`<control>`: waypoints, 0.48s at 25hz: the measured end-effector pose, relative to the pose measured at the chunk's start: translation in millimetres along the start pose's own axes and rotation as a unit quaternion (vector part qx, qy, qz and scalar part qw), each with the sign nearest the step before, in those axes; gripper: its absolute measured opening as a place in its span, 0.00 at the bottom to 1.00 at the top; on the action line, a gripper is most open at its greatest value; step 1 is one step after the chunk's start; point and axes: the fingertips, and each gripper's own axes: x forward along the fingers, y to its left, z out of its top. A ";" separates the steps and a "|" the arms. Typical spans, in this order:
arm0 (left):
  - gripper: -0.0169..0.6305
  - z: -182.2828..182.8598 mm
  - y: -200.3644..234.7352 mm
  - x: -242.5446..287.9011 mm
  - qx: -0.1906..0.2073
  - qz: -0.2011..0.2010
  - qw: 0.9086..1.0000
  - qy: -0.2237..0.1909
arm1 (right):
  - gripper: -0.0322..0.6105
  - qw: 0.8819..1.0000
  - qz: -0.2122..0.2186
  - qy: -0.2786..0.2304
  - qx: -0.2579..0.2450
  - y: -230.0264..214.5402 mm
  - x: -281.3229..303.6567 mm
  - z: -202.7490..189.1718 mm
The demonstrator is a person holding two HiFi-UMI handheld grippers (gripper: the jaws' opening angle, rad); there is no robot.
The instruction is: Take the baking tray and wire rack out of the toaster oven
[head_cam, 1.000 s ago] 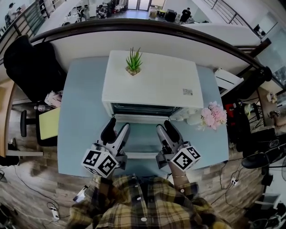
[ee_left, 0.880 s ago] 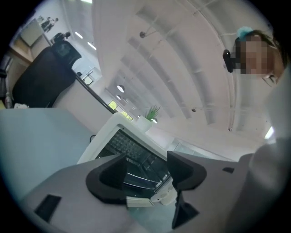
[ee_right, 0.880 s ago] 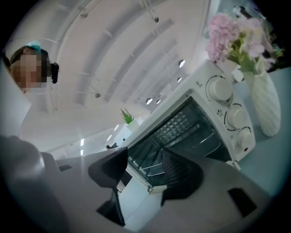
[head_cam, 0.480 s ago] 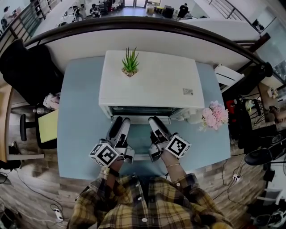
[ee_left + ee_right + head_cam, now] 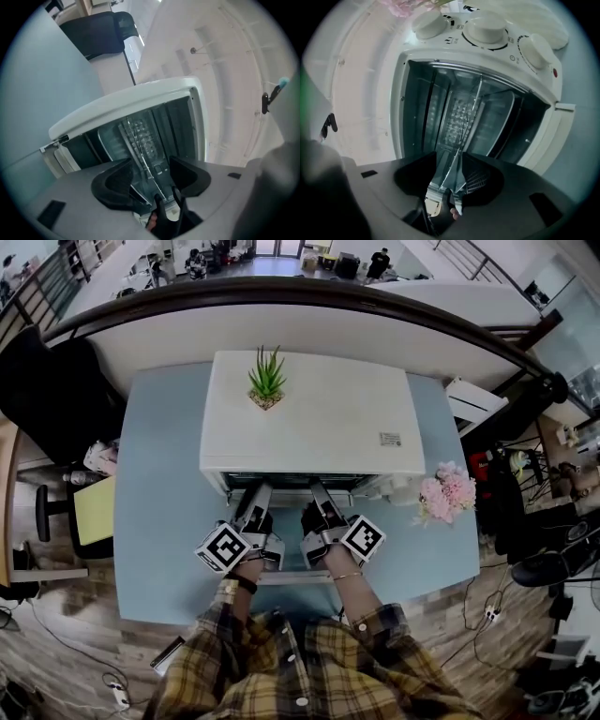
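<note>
**Both tools at oven mouth, tray and rack not yet out**

Obs: The baking tray and wire rack sit inside the toaster oven, on the side rails at about mid height. Each gripper view shows them nearly edge-on, as a thin metal band across the cavity. I cannot cleanly separate the two layers.

Left tool: at the left half of the opening. Its jaws stand well apart, with the front edge of the rack and tray running through the gap. Neither pad touches it, so nothing is held.

Right tool: at the right half of the opening. Its jaws are closer together and the shiny front lip fills most of the gap. It is not visibly clamped.

Handling (judgement): Thin sheet metal and welded wire should be light and stiff. The smooth surfaces are likely to be slippery under the pads. Best hold is the front lip, one tool on each side of centre. Pull level along the rails, because a tilt could jam a corner or let the rack slide off the tray.

Surroundings: The door lies folded down beneath both tools. The oven stands mid-frame on the blue counter. A small plant is on the oven roof and pink flowers are at its right.
</note>
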 end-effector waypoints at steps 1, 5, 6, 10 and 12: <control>0.38 -0.4 3.1 2.5 -0.008 0.000 1.000 -0.001 | 0.33 1.000 -0.001 -0.002 0.001 -2.8 2.1 0.4; 0.36 -2.0 14.7 10.1 -0.032 0.003 0.999 -0.001 | 0.29 1.000 -0.003 -0.009 0.004 -10.3 12.1 2.4; 0.34 -1.8 15.3 12.7 -0.037 -0.002 0.999 -0.003 | 0.28 1.000 0.001 -0.010 0.005 -9.6 14.9 3.1; 0.32 -6.6 15.6 21.0 -0.098 -0.022 0.995 -0.013 | 0.17 1.000 0.004 -0.015 0.005 -10.0 19.3 3.6; 0.31 -8.6 13.6 23.8 -0.113 -0.032 0.993 -0.014 | 0.12 1.000 -0.004 -0.013 0.005 -13.6 18.2 2.8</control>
